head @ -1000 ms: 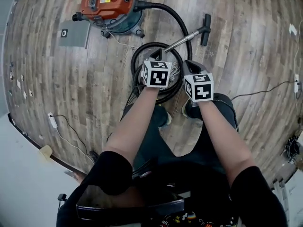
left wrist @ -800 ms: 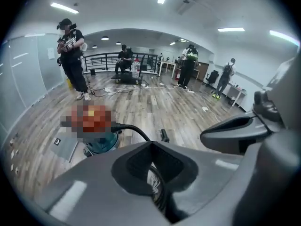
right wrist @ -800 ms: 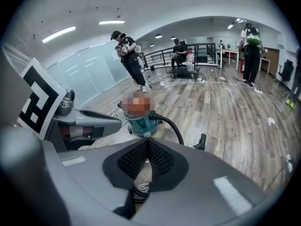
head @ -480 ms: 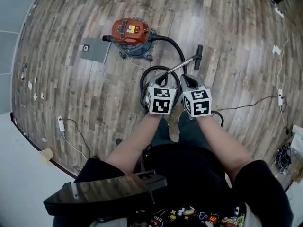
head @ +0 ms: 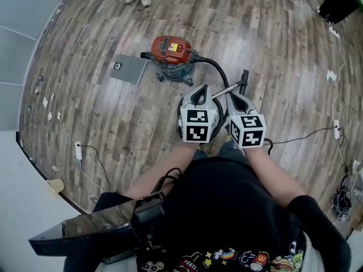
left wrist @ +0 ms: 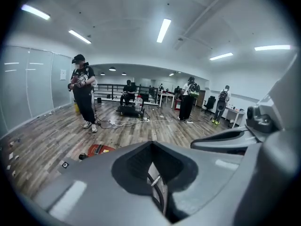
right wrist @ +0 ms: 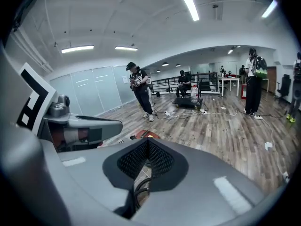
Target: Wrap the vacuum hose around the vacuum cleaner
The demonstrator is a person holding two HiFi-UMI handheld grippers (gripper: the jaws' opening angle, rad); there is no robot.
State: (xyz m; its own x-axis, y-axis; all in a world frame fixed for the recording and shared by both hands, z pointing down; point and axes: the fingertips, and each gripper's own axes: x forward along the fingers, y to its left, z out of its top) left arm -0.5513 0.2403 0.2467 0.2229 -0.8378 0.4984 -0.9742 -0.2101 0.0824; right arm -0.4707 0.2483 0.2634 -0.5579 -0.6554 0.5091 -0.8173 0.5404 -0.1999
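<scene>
The head view looks steeply down from high above the wooden floor (head: 102, 106), with the vacuum cleaner (head: 172, 52) at upper centre. Each gripper view sits close behind its own jaws and faces nearly level across the room. Both share the vacuum cleaner: lower left (left wrist: 96, 150) in the left gripper view, centre (right wrist: 143, 135) in the right gripper view.

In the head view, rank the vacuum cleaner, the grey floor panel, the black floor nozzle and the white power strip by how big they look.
1. vacuum cleaner
2. grey floor panel, somewhat smaller
3. black floor nozzle and white power strip: both small and slim, too alike to rank
</scene>
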